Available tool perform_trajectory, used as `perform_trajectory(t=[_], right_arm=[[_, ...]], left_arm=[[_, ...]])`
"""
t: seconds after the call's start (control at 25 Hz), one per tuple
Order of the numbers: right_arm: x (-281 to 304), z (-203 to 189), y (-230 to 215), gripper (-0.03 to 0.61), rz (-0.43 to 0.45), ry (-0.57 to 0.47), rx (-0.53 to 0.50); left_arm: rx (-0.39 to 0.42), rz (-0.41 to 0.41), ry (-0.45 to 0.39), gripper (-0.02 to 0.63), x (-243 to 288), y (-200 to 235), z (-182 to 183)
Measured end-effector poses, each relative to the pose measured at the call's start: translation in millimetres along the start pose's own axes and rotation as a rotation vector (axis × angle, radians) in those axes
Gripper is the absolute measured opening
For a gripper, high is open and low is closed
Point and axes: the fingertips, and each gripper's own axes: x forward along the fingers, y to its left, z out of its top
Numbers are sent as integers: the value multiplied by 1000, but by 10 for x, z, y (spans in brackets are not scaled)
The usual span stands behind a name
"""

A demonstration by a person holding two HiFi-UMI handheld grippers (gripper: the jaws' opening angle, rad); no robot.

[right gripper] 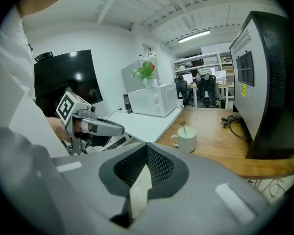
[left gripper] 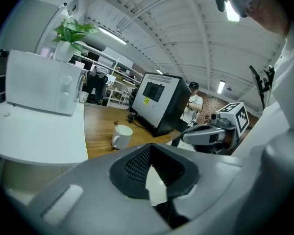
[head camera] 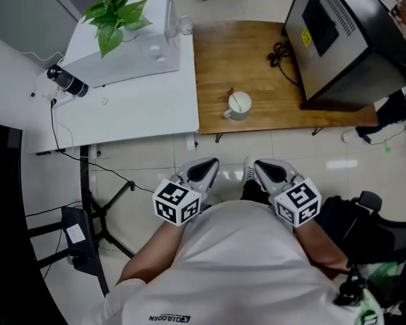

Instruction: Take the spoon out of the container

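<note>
A white mug (head camera: 238, 105) stands near the front edge of the wooden table (head camera: 257, 59), with a spoon (head camera: 236, 100) leaning inside it. The mug (left gripper: 121, 135) and the spoon handle (left gripper: 116, 123) also show in the left gripper view, and the mug (right gripper: 186, 140) again in the right gripper view. My left gripper (head camera: 204, 168) and right gripper (head camera: 265, 169) are held side by side close to my chest, well short of the table. Both are shut with nothing between their jaws. The left gripper (left gripper: 154, 180) and right gripper (right gripper: 139, 185) each point toward the mug.
A white table (head camera: 122, 107) at the left carries a microwave (head camera: 132, 42), a plant (head camera: 115, 9) and a black bottle (head camera: 68, 80). A big dark machine (head camera: 345, 39) and a coiled cable (head camera: 281, 53) sit on the wooden table's right. Tiled floor lies between me and the tables.
</note>
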Motion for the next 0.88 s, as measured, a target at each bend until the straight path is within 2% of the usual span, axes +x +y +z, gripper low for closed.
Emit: perform_trajectory(t=[0.48,0.88], right_arm=[[286,479,-1139,8,108,25,-34],[438,585,-1728,8,177,38,-61]], left_arm=[[-16,123,-27,5,912,407,684],[-6,236,-39,5,1318,691,983]])
